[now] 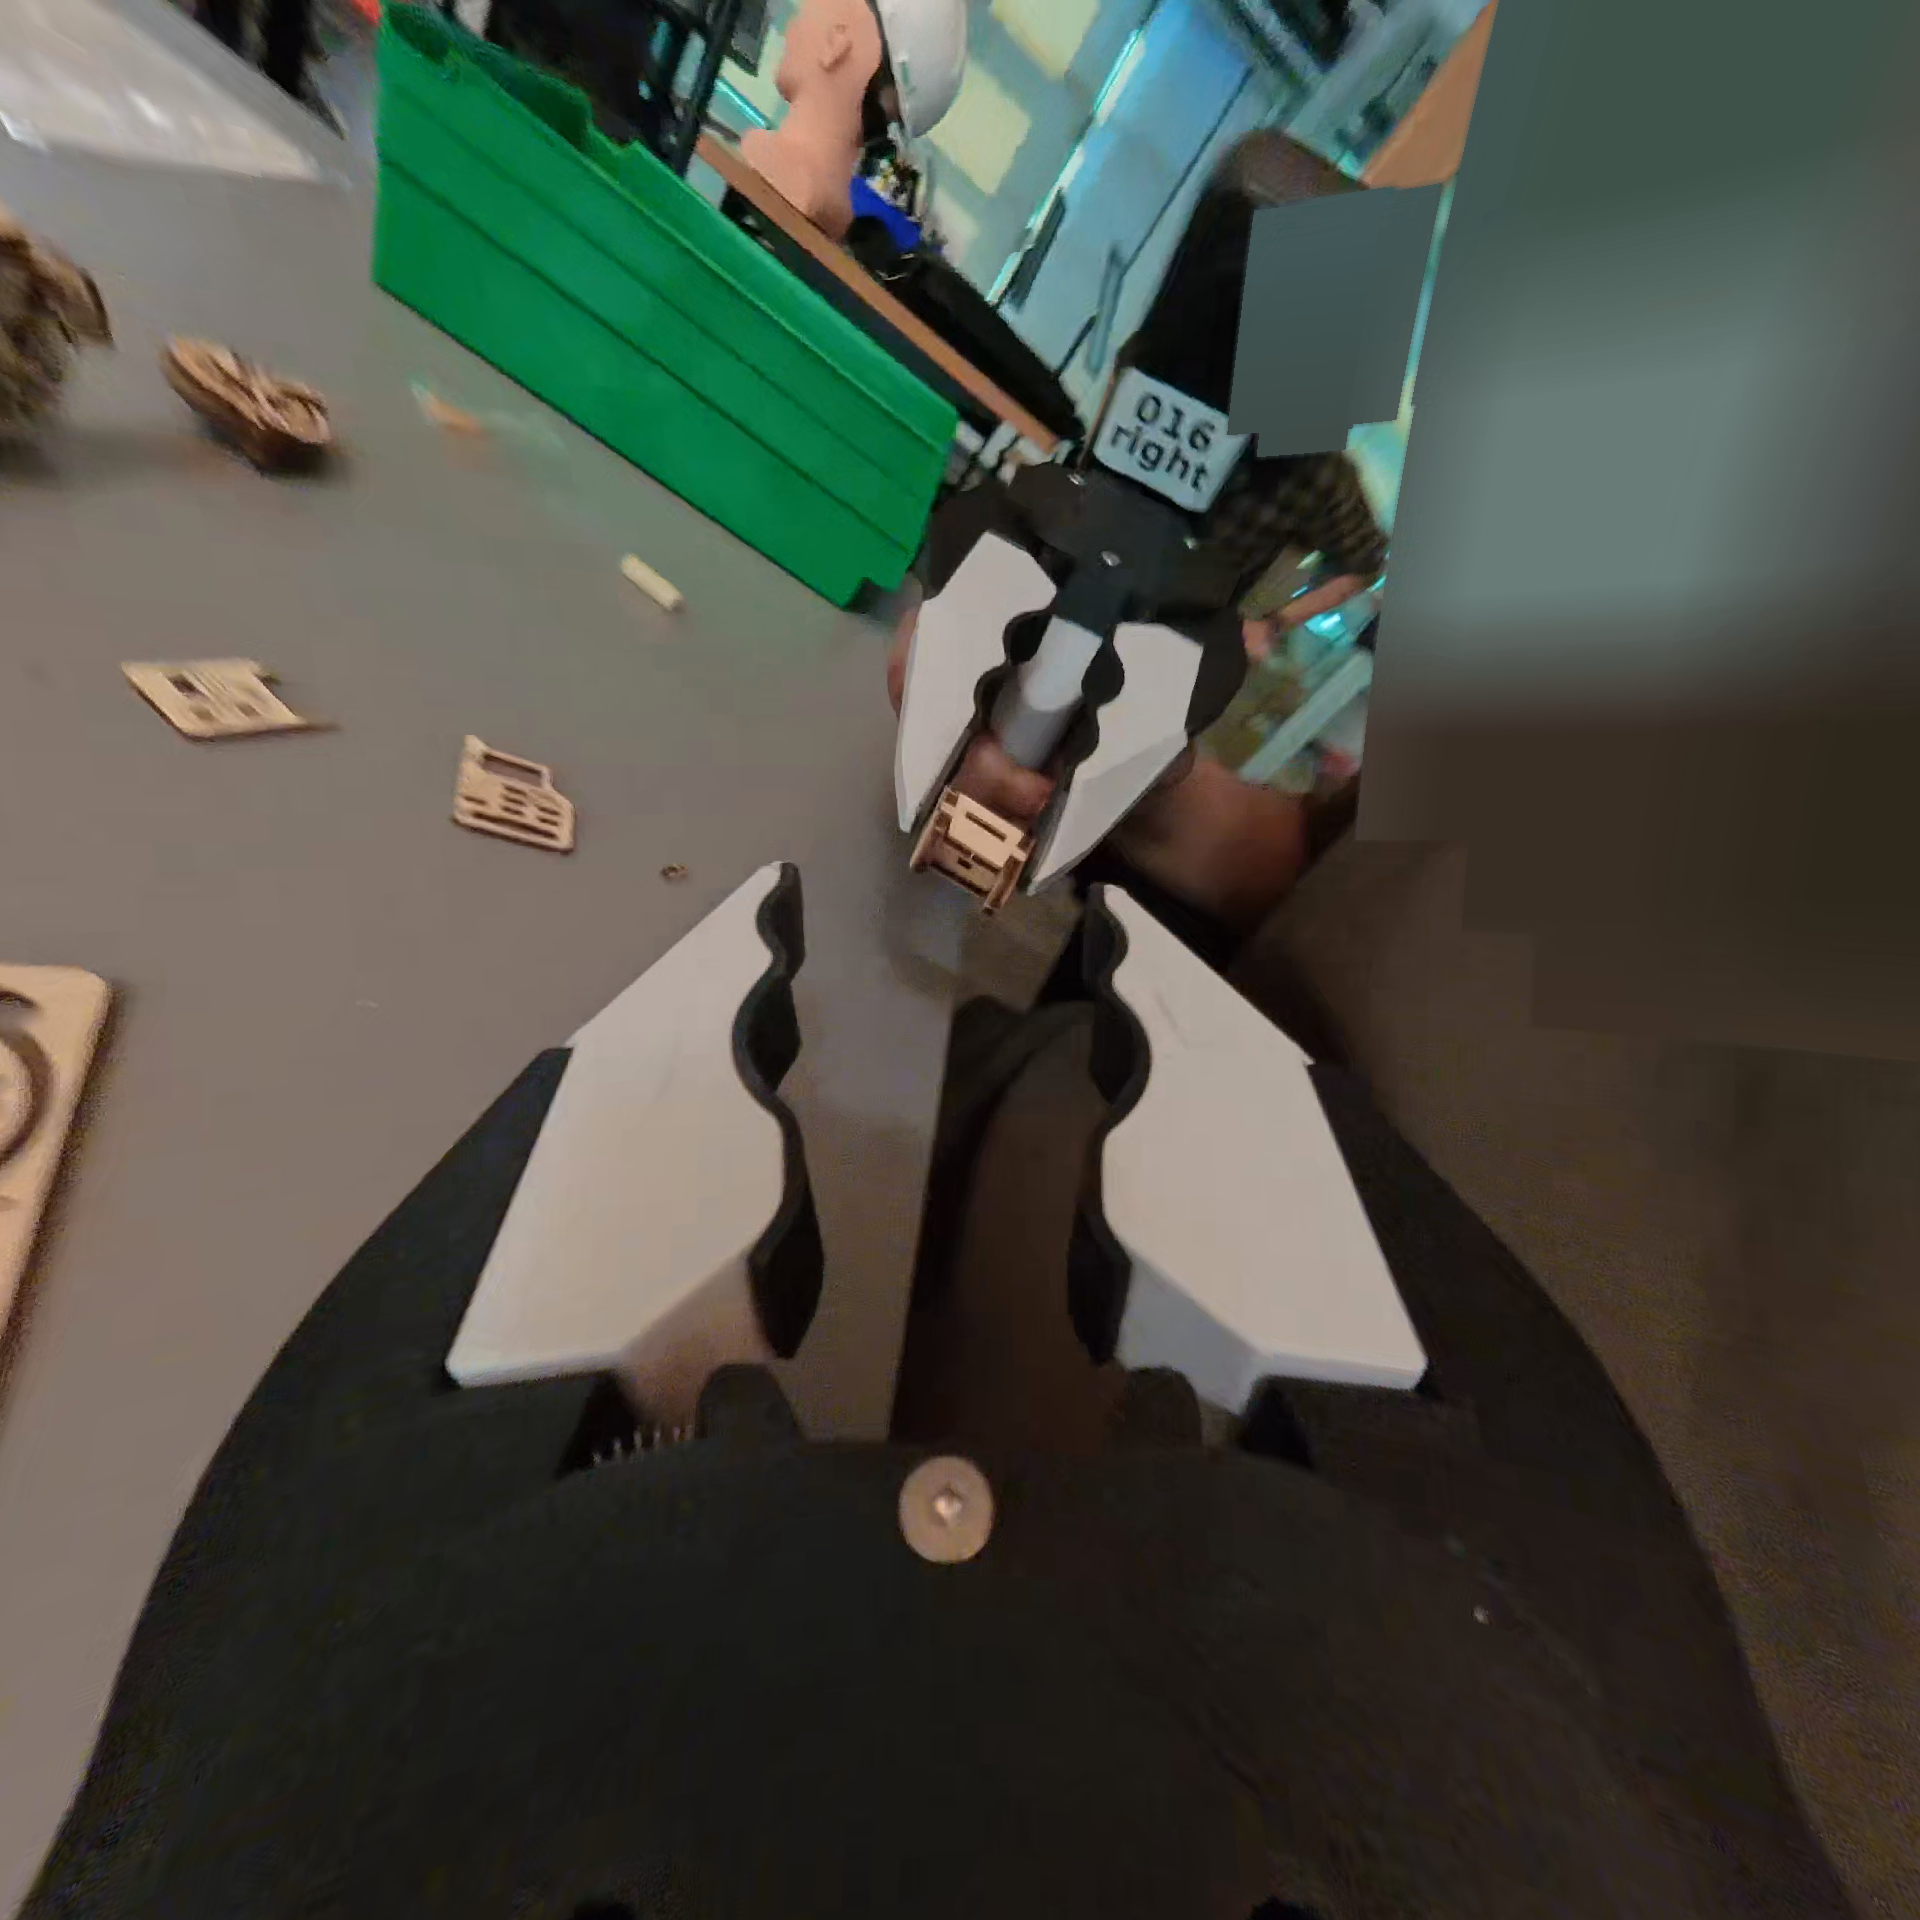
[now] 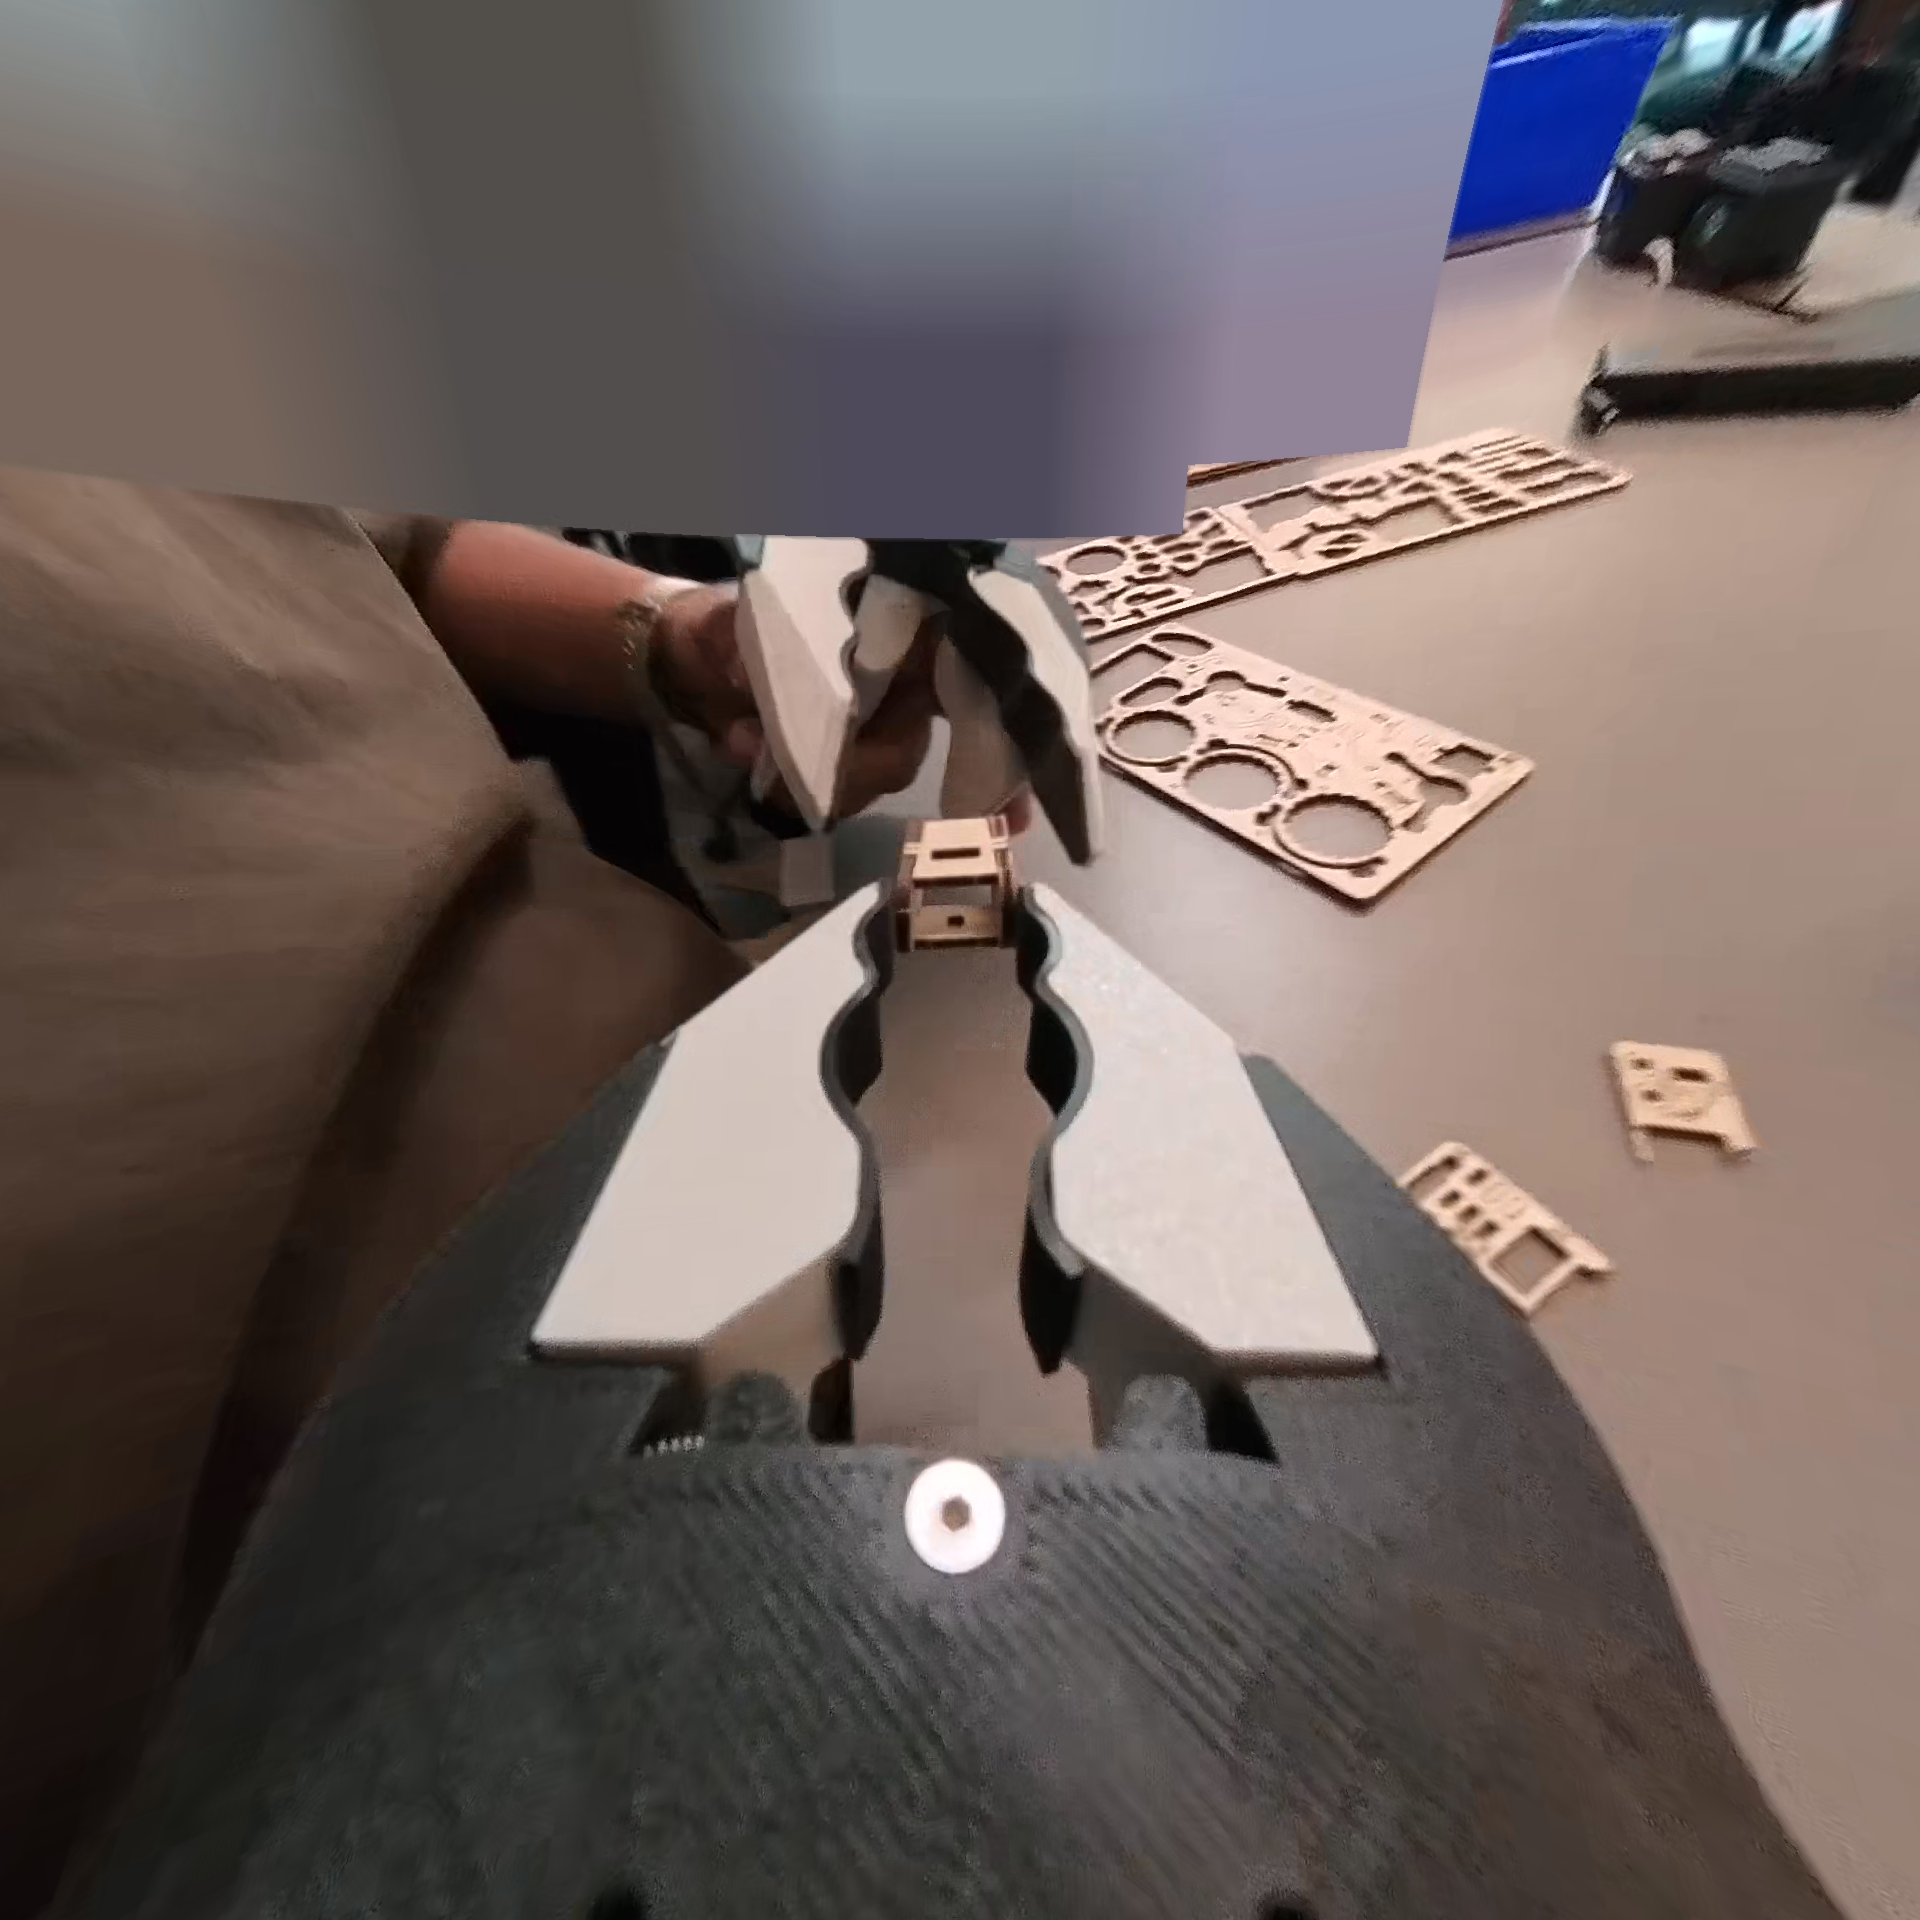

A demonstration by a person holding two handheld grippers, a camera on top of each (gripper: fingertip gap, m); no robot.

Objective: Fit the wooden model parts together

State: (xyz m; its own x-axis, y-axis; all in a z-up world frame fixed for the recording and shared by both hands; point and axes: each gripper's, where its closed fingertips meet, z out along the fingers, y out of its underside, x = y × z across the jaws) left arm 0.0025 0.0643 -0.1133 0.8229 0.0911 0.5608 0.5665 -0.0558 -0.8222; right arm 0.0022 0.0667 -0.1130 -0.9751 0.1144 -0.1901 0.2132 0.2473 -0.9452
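Right gripper pinches the small wooden box; left gripper is spread and holds nothing.

The right gripper (image 2: 954,914) points forward over the grey worktop (image 2: 1558,935), its fingertips (image 2: 1049,925) pinching the small wooden box (image 2: 954,883) from both sides, up in the air. The left gripper (image 1: 940,904) faces it, nose to nose, just beside the box but not touching, with its jaws wide apart. In the right wrist view, a hand (image 2: 717,665) grips the left gripper at 11 o'clock of the box. Flat wooden parts (image 1: 514,798) lie at 9 o'clock in the left wrist view. Cut-out wooden sheets (image 2: 1309,758) lie at 2 o'clock in the right wrist view. A green bin (image 1: 623,312) stands far back. Big blurred patches hide the top of both views.
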